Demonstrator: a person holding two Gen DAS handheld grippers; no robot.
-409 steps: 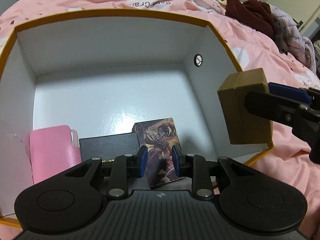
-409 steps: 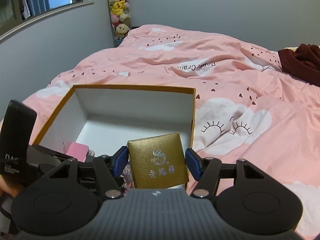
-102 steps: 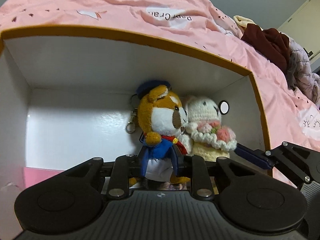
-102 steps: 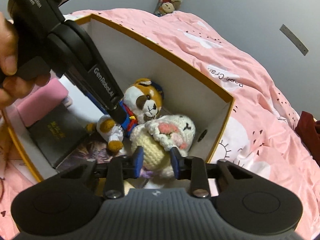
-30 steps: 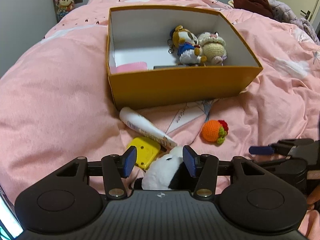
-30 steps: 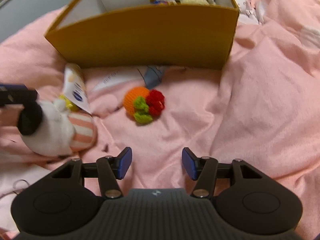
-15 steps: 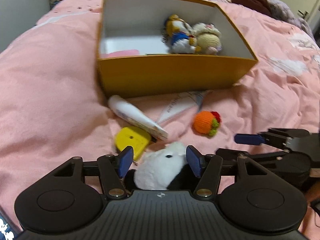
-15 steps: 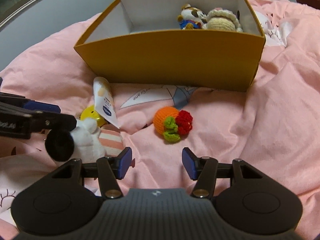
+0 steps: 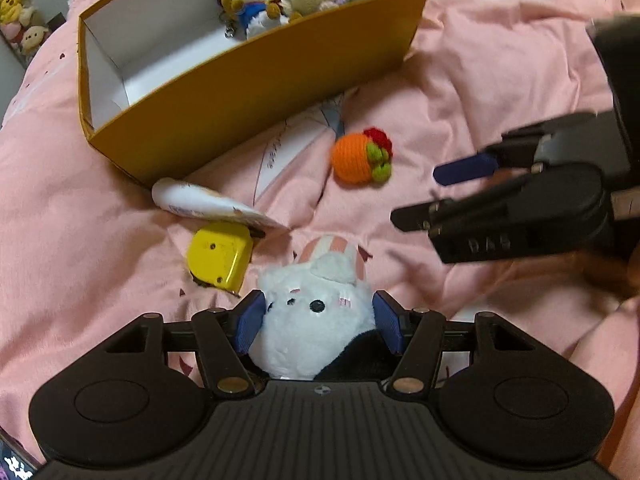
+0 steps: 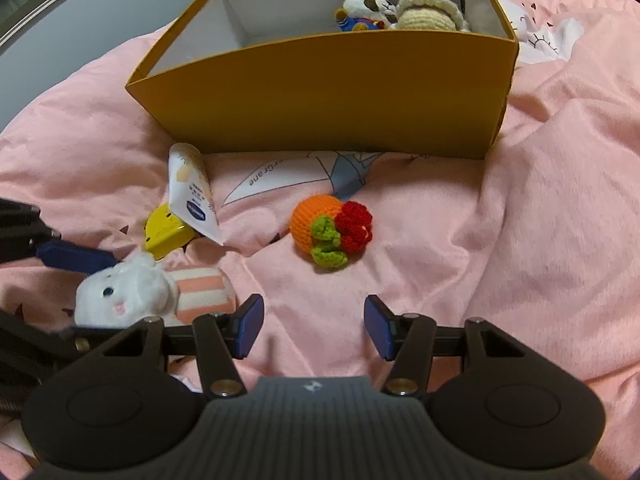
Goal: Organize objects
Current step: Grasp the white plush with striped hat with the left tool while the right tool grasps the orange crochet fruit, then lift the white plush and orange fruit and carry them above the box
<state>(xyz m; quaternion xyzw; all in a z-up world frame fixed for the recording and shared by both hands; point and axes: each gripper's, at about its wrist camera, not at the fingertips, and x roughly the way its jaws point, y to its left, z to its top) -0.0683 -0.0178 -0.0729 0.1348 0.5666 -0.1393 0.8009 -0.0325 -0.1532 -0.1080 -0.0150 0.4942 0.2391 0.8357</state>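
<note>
A white plush rabbit [image 9: 316, 320] with a pink striped body lies on the pink bedding. My left gripper [image 9: 318, 322] points down over it with its jaws opening; the rabbit's head sits between the blue pads, which flank its fur without squeezing it. In the right wrist view the rabbit [image 10: 128, 292] lies at the lower left. My right gripper [image 10: 314, 330] stands open over bare bedding, and an orange crochet ball [image 10: 324, 232] lies just ahead of it. Behind stands the yellow box [image 10: 340, 96], holding a bear doll [image 10: 360, 4] and a crochet doll [image 10: 424, 12].
A white cream tube [image 9: 208, 204] leans over a yellow tape measure [image 9: 218, 256] between the rabbit and the box [image 9: 256, 92]. The orange ball [image 9: 356, 158] lies to the right of them. The right gripper [image 9: 416, 194] reaches in from the right edge. Rumpled bedding surrounds everything.
The left gripper has rolled and come down closer over the rabbit, and its jaws have spread wider around the head. The right gripper's jaws keep the same gap.
</note>
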